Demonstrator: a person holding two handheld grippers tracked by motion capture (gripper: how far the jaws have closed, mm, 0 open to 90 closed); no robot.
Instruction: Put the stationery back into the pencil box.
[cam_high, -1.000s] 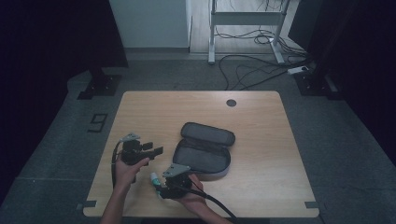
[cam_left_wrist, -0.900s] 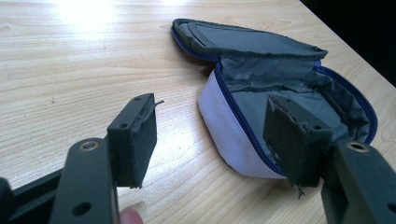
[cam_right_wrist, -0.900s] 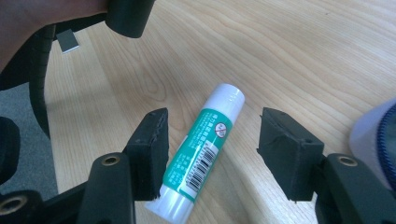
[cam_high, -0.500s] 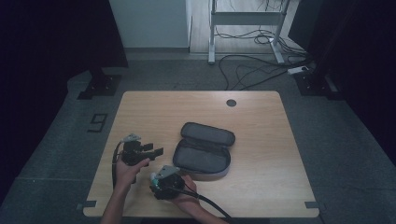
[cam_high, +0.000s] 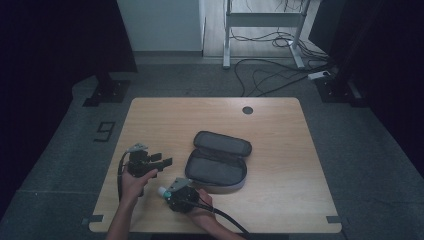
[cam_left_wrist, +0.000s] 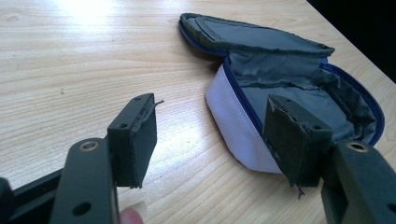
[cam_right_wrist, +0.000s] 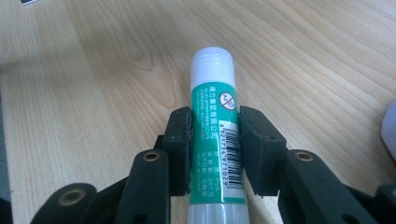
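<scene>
Glue stick (cam_right_wrist: 214, 126), green-labelled, white cap forward and lower end cut off by the frame, clamped between the right gripper (cam_right_wrist: 215, 149) above the wooden table (cam_high: 290, 150); left gripper (cam_left_wrist: 215, 140) spread, unladen, facing the unzipped grey pencil case (cam_high: 218, 161).

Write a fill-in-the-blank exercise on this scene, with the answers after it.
1. The right gripper is shut on a ____ stick with a green label.
2. The left gripper holds nothing; its jaws stand ____.
3. The grey case lies with its lid ____ on the table.
4. The case's zip edge is ____ in colour.

Answers: glue; open; open; blue
</scene>
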